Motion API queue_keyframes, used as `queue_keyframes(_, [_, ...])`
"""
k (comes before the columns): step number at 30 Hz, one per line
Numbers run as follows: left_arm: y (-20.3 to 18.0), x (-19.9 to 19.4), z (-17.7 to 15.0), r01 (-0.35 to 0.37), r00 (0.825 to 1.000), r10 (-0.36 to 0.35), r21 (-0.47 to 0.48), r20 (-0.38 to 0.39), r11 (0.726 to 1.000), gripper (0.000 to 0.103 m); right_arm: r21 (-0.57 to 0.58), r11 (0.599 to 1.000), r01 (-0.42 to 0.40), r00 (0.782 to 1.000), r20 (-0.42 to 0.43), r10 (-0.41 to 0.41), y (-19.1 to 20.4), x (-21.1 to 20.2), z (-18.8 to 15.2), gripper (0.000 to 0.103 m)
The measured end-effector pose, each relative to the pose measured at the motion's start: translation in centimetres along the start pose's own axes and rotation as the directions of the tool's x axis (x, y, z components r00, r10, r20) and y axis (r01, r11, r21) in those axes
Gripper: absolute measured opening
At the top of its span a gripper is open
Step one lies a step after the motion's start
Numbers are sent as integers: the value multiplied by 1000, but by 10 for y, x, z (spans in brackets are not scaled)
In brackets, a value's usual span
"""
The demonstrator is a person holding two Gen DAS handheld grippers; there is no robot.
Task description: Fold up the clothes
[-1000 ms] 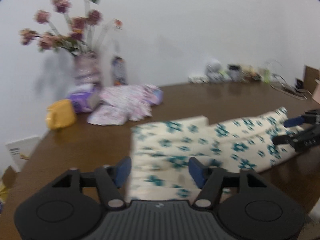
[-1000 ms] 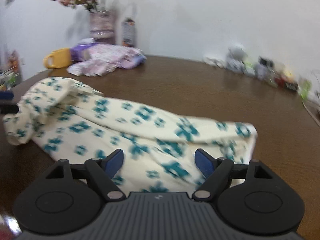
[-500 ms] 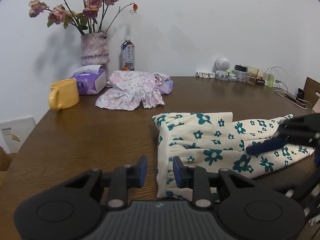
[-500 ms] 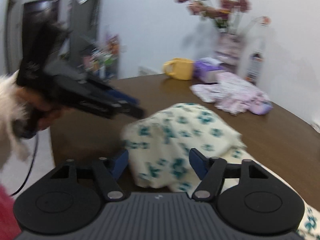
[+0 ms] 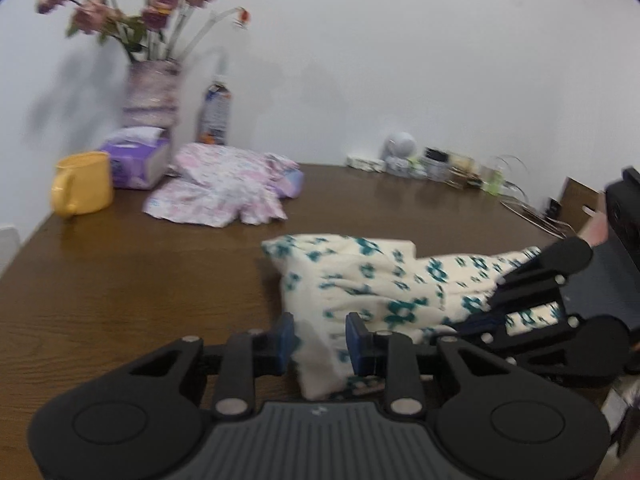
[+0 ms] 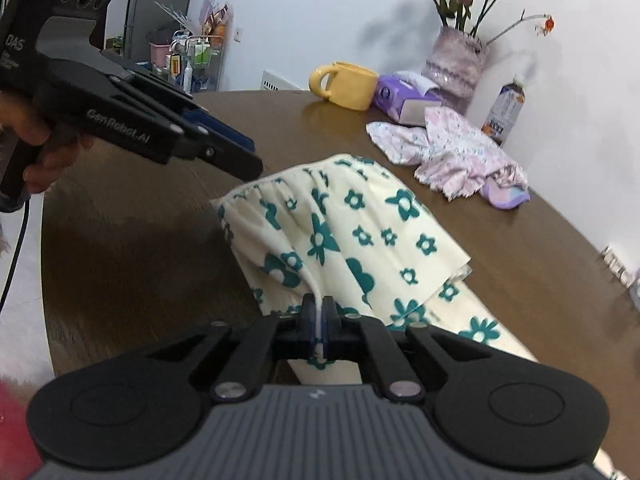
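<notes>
Cream fabric with teal flowers, that's the garment (image 5: 360, 276), lying bunched on the brown wooden table (image 5: 120, 288). From the left wrist view, the left gripper (image 5: 320, 338) has its blue pads set narrow with the near corner of the cloth bulging up between them, and they look like they're pinching that fold. To the right, the right gripper (image 5: 476, 326) comes in low over the cloth, tips down on the fabric. Far left on the table sit a yellow mug (image 5: 82, 188), a purple tissue box (image 5: 134, 156), a vase of flowers (image 5: 150, 96), a bottle (image 5: 214, 112) and a crumpled pink garment (image 5: 224, 190). This view is a bit blurry.

From the right wrist view it's much sharper. The right gripper (image 6: 319, 320) is clamped tight on a thin ridge of the garment (image 6: 340, 232), a white edge squeezed right between the pads, and the cloth fans out beyond them toward the far side. On the left a hand (image 6: 36, 152) holds the left gripper (image 6: 244, 160), tips at the gathered waistband edge at the far-left end of the cloth. The pink garment (image 6: 448, 148) lies far right, well apart.
</notes>
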State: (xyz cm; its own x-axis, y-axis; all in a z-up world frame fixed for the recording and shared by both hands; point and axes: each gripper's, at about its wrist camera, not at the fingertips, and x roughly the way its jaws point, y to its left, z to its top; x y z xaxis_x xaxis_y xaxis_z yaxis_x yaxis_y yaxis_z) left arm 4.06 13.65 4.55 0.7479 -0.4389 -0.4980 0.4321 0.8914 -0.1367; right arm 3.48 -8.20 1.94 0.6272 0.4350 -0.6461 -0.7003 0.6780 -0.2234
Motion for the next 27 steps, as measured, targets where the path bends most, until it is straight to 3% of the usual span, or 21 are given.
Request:
queue_keyframes(3, [-4, 7, -1, 4, 1000, -3, 33, -25, 999, 27, 12, 1000, 4, 1000, -5, -4, 0, 2, -3, 3])
queue_keyframes(8, [-21, 28, -7, -62, 993, 79, 181, -89, 981, 27, 17, 1000, 25, 1000, 8, -25, 1, 6, -4, 3])
queue_keyframes(13, [-22, 30, -10, -74, 992, 92, 186, -90, 980, 27, -34, 997, 76, 997, 26, -75, 9, 1, -6, 7])
queue_keyframes(15, [-22, 31, -11, -76, 992, 93, 183, -90, 980, 27, -106, 987, 118, 992, 50, -114, 17, -3, -8, 23])
queue_keyframes(17, [-22, 31, -11, -80, 991, 97, 177, -89, 981, 27, -182, 973, 141, 988, 87, -127, 25, -7, -8, 49])
queue_keyframes(22, [-22, 30, -12, -93, 991, 105, 152, -78, 984, 27, -254, 959, 127, 989, 111, -101, 27, 1, 1, 50])
queue_keyframes(25, [-22, 30, -13, -97, 992, 107, 133, -71, 986, 27, -208, 974, 88, 991, 114, -65, 16, 4, 8, 49])
queue_keyframes(27, [-21, 30, -13, -99, 992, 108, 123, -67, 987, 27, -179, 983, 44, 996, 81, -30, 8, 7, 8, 19])
